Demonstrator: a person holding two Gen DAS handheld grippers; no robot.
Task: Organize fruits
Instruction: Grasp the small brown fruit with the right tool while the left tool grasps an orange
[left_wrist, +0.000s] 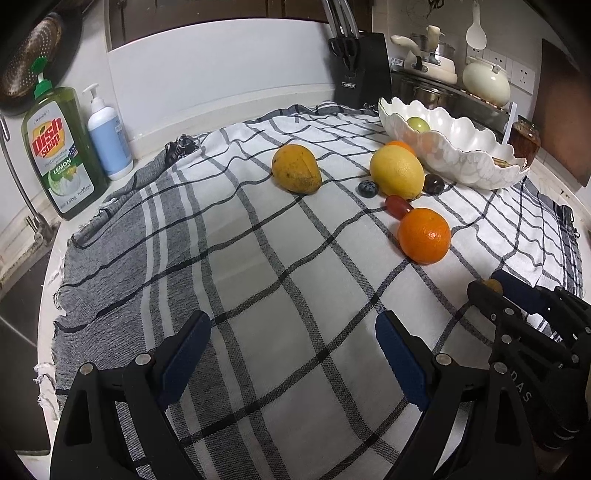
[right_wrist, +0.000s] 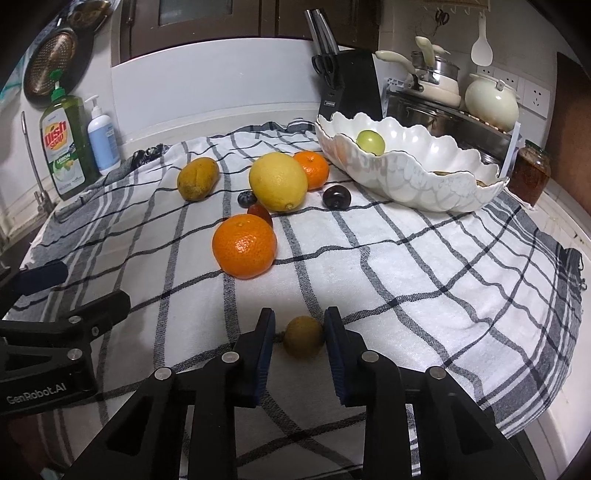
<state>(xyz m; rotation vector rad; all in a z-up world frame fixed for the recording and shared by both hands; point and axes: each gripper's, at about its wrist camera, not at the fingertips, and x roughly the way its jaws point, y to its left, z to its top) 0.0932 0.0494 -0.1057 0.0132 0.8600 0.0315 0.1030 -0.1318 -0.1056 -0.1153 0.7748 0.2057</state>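
Right gripper (right_wrist: 300, 341) straddles small brownish round fruit (right_wrist: 304, 336) at bottom centre; right pad touching, left a sliver off, grip not yet firm. Squeeze gently: rind looks rough, fruit rolls. Left gripper (left_wrist: 291, 354) spread wide, holding nothing. Glossy orange (right_wrist: 244, 245) at 11 o'clock; scalloped white bowl (right_wrist: 424, 184) at 1 o'clock on checked cloth (right_wrist: 406, 266).
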